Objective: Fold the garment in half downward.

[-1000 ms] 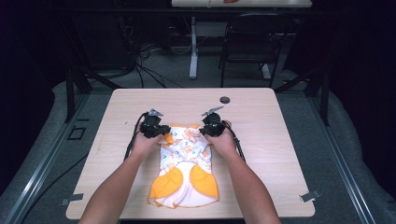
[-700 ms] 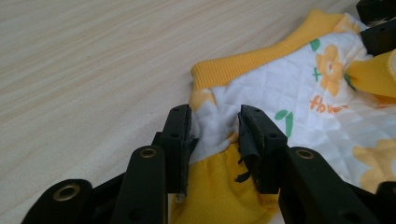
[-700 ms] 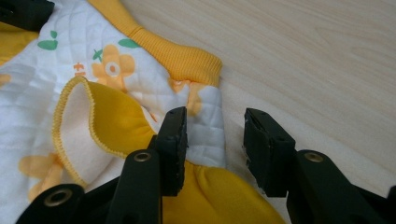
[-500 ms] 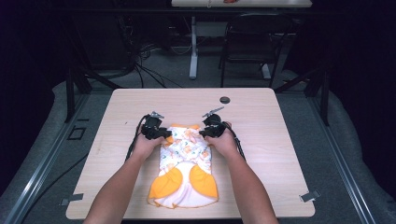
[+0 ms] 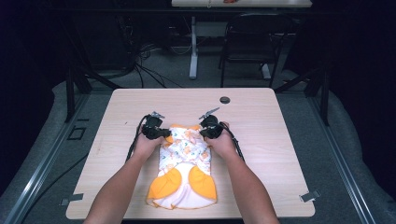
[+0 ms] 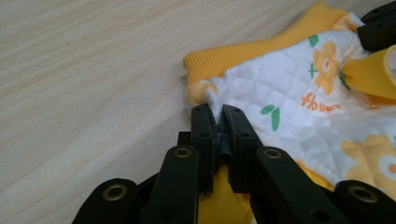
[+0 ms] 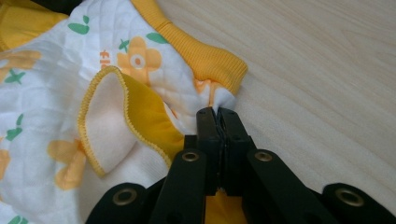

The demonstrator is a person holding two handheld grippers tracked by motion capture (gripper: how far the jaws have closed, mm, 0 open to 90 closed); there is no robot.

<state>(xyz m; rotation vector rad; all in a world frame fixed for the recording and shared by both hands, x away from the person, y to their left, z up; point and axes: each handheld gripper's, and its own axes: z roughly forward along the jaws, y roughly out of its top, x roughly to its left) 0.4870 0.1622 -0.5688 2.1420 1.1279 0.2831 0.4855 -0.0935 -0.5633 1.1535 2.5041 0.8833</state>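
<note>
Wooden table [image 5: 261, 140] bears a quilted garment [image 5: 184, 163]; left gripper [image 6: 216, 116] and right gripper [image 7: 217, 114] have just closed, pinching its far corners.

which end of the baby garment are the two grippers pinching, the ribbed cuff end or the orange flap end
The ribbed cuff end: left gripper and right gripper each clamp a corner of the garment there. The orange flaps lie untouched, nearer the person.

Bare table [image 5: 280, 140] all round; only a small black disc [image 5: 225, 100] beyond
</note>
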